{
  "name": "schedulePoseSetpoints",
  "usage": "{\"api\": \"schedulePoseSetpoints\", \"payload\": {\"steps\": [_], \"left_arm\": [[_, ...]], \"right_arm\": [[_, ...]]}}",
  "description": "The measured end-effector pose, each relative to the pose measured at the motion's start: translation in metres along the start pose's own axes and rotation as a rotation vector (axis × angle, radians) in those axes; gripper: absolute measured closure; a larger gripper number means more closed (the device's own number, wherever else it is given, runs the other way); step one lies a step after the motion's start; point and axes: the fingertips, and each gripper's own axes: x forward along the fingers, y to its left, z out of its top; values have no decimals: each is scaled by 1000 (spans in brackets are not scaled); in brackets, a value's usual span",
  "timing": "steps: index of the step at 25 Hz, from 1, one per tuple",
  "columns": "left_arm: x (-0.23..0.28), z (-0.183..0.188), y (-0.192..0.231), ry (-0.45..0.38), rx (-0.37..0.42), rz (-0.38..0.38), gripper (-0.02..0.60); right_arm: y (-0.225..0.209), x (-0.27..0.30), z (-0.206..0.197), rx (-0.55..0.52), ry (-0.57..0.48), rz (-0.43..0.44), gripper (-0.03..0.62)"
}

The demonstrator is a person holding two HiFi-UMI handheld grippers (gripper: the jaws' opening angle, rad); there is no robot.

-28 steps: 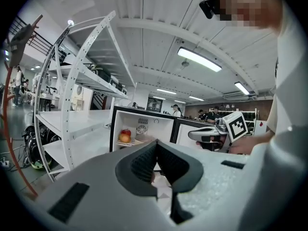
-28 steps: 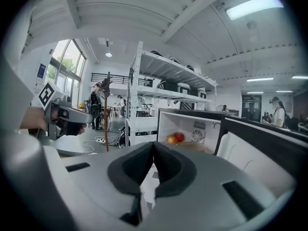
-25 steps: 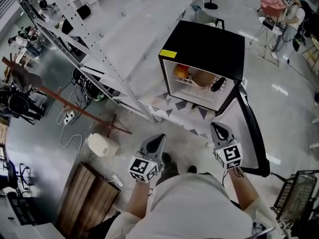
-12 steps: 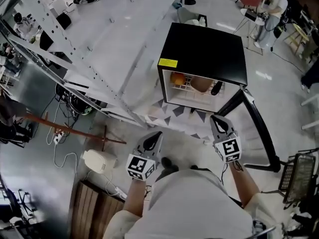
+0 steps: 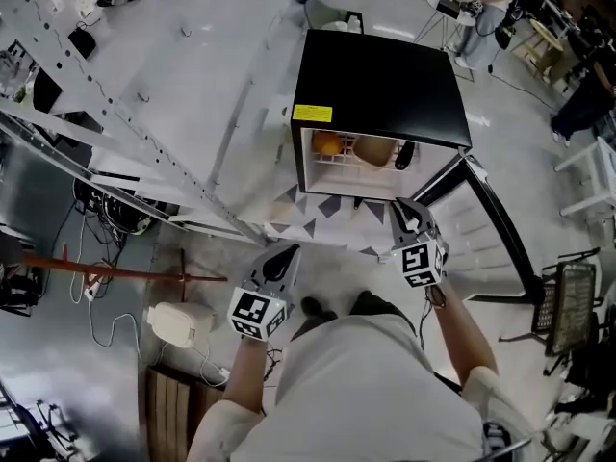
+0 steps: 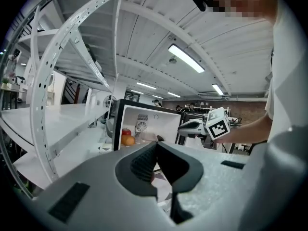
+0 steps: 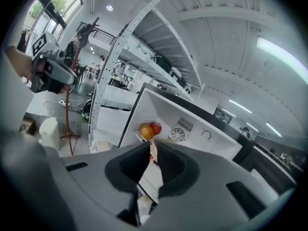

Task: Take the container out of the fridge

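A black mini fridge point(image 5: 380, 75) stands with its door point(image 5: 493, 234) swung open to the right. On its wire shelf lie an orange point(image 5: 327, 144), a tan round container point(image 5: 375, 150) and a dark object point(image 5: 404, 154). My right gripper point(image 5: 400, 208) hangs just in front of the fridge's lower right edge. Its jaws are opening, a narrow gap between them and nothing in it. My left gripper point(image 5: 288, 251) is lower left, farther from the fridge, shut and empty. The right gripper view shows the orange point(image 7: 147, 131) and a red fruit point(image 7: 156, 127) inside.
White metal shelving point(image 5: 144, 114) runs along the left of the fridge. A patterned mat point(image 5: 322, 210) lies under the fridge front. A white appliance point(image 5: 178, 323) with cables and a wooden crate point(image 5: 178, 402) sit at the lower left. A wire basket point(image 5: 570, 306) stands right.
The person has stepped closer to the fridge, and both grippers have advanced toward its open front. The right gripper now sits right at the fridge's lower edge.
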Motion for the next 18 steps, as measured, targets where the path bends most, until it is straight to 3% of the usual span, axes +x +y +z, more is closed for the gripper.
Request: {"api": "schedulePoseSetpoints", "payload": {"steps": [8, 18], "left_arm": [[18, 3, -2, -29, -52, -7, 580], [19, 11, 3, -55, -90, 101, 580]], "right_arm": [[3, 56, -22, -206, 110, -40, 411], [2, 138, -67, -375, 215, -33, 294]]}}
